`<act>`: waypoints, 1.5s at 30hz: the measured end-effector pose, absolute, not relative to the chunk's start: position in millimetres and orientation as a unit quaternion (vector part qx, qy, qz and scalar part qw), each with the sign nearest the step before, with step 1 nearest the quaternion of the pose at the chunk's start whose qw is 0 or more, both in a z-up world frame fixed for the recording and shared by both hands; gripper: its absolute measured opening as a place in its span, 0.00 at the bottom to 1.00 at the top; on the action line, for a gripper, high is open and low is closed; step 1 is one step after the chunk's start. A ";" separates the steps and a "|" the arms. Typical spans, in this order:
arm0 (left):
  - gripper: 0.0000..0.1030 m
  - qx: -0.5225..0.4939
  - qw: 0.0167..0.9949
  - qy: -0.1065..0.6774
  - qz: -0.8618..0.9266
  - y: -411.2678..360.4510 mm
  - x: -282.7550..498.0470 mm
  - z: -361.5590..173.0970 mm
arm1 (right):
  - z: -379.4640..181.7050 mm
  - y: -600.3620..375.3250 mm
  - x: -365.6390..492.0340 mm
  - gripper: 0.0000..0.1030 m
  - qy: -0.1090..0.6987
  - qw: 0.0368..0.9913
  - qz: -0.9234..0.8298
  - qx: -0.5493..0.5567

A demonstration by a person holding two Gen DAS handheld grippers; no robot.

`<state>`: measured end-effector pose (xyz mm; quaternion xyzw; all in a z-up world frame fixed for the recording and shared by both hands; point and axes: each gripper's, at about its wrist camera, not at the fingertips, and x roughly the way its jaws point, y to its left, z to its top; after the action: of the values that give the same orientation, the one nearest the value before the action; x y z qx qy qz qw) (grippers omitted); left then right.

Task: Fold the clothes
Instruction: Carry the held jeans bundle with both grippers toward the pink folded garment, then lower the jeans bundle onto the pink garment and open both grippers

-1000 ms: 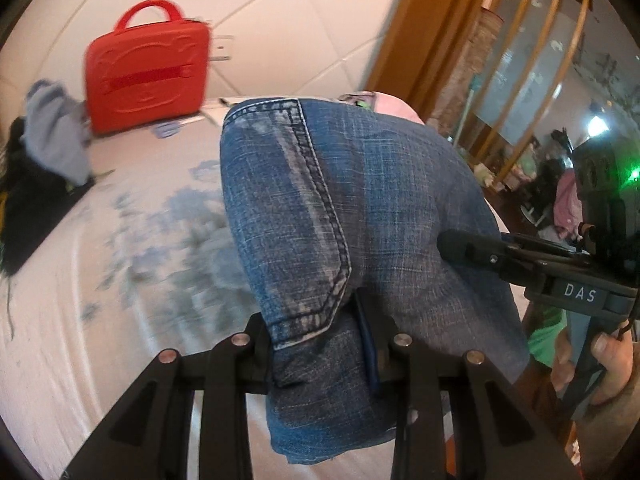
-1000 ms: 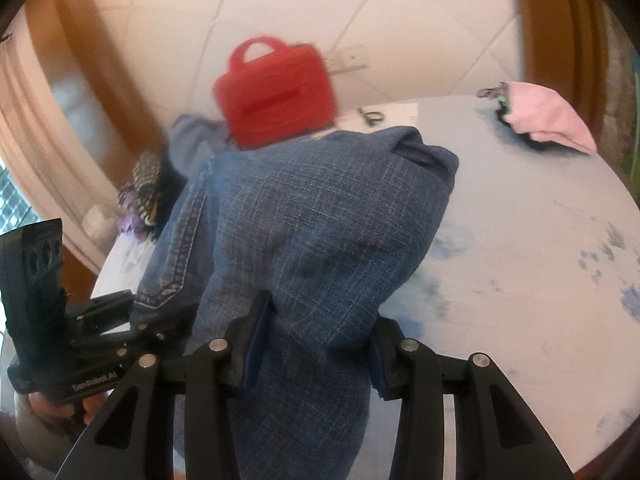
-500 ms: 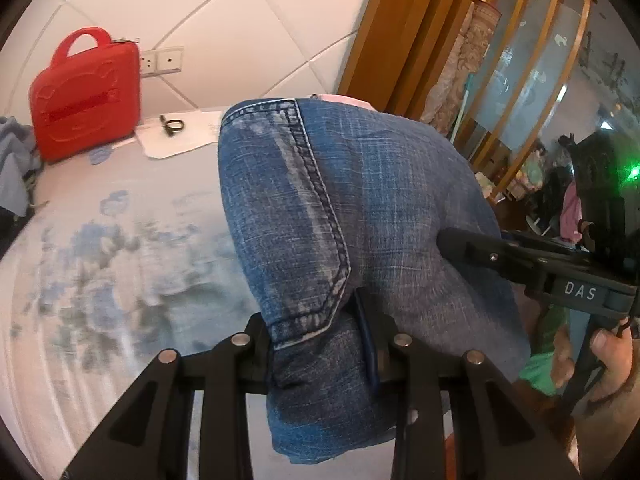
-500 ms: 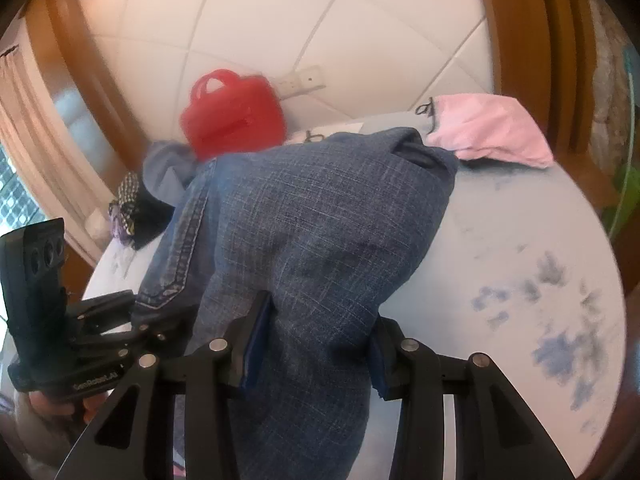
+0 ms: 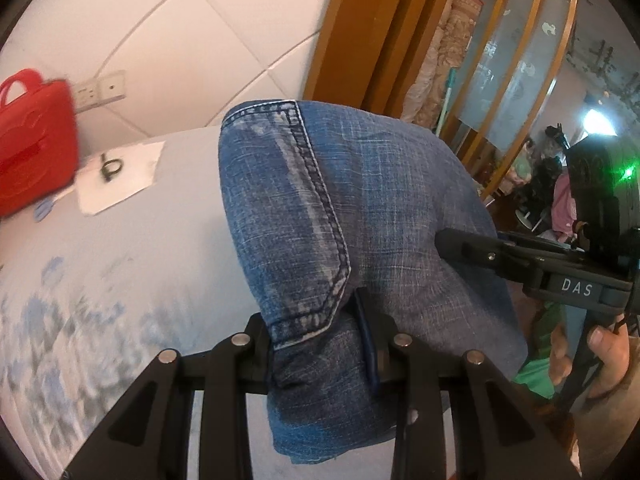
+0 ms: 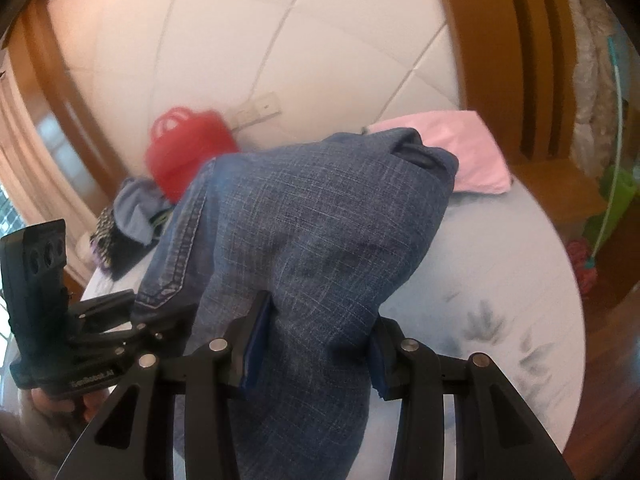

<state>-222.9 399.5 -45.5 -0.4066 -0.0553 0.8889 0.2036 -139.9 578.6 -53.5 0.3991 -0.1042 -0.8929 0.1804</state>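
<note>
Clearly both tools have a share of the same garment: the left gripper (image 5: 320, 344) is pinched on a bunched fold of the jeans (image 5: 352, 216) just below a stitched seam, and the right gripper (image 6: 312, 344) is clamped on another bunch of the same denim. The jeans hang between the two, lifted off the pale blue-patterned bedsheet (image 5: 120, 248) rather than lying on it, with loose cloth drooping below each pair of fingers.

Denim like this should handle as a heavy, fairly stiff cloth: it will hold a crease and won't slither, but its weight will likely pull against a shallow grip. The thick seams and hems look the soundest places to hold, since doubled fabric gives the pads something to bite on. Which part of the garment each tool has, waistband or leg end, is hard to tell from so close.

On the bed beyond sit a red case (image 5: 32, 148), a folded pink cloth (image 6: 460, 152) and a dark pile of other clothes (image 6: 128, 220), well apart from the jeans
</note>
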 end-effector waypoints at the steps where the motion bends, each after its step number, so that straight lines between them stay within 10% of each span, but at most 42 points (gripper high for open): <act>1: 0.30 -0.408 0.204 -0.056 0.888 405.6 -232.0 -44.6 | -53.8 586.5 -147.5 0.40 -0.108 0.179 -0.892 0.401; 33: 0.32 -0.432 0.091 -0.072 0.894 499.1 -585.3 -76.6 | -77.9 722.0 -513.6 0.41 -0.066 0.278 -0.862 0.418; 36: 0.47 -0.443 0.063 -0.059 0.892 492.6 -609.3 -97.4 | -98.0 719.9 -539.2 0.49 -0.058 0.268 -0.865 0.421; 39: 0.96 -0.439 0.020 -0.026 0.898 489.6 -621.1 -112.9 | -121.6 717.6 -558.6 0.68 -0.051 0.240 -0.870 0.428; 41: 1.00 -0.436 0.002 -0.015 0.900 486.6 -627.2 -121.9 | -133.5 720.6 -563.9 0.87 -0.060 0.223 -0.875 0.426; 45: 1.00 -0.437 0.006 -0.024 0.899 484.9 -629.7 -123.9 | -149.3 731.1 -569.7 0.93 -0.107 0.219 -0.866 0.437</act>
<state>-629.7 484.9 -123.9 -0.4366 -0.0242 0.8993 0.0061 -569.7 731.1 -149.3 0.4368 -0.1066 -0.8659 0.2194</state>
